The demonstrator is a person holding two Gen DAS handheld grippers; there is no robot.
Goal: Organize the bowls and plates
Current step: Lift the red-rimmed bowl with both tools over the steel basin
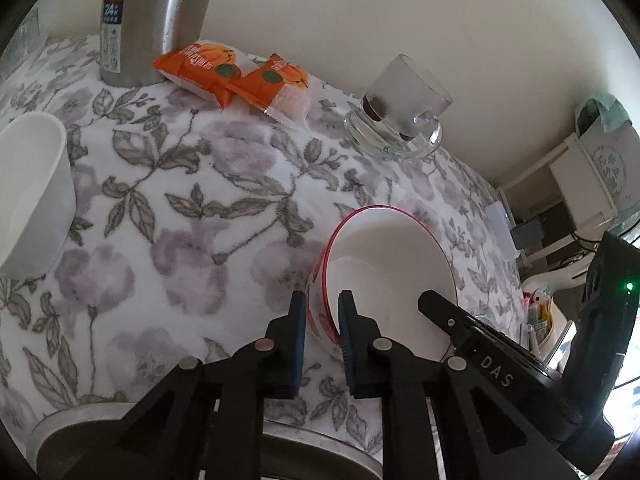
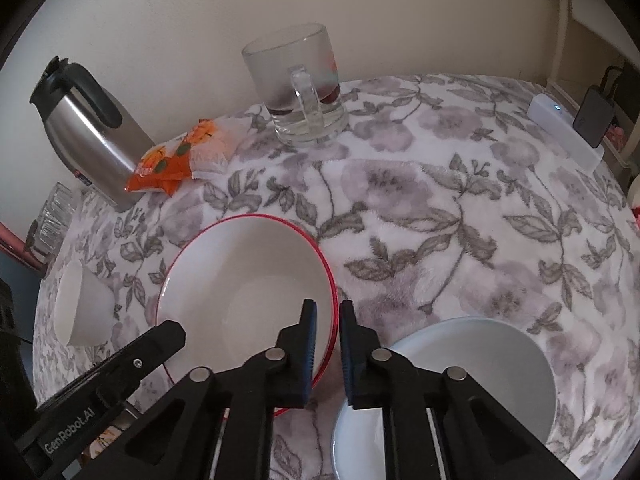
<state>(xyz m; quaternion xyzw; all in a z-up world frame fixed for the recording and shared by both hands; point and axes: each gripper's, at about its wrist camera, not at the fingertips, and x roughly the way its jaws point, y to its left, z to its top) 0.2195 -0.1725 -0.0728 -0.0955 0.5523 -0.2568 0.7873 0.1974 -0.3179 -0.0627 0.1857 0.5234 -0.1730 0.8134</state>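
While both claws are pinching the red-rimmed bowl (image 2: 244, 292) on opposite sides of its rim, it is sitting on the flowered tablecloth (image 2: 440, 220), near the middle of the table. The left gripper (image 1: 322, 312) is clamping narrow on the bowl's left wall, and the right gripper (image 2: 328, 320) is clamping narrow on its right rim. Just right of the bowl, a pale blue plate (image 2: 480, 360) is lying close by. If the two hands are lifting unevenly, the smooth rim is likely slipping from the pads, and the bowl may be tipping onto the plate.
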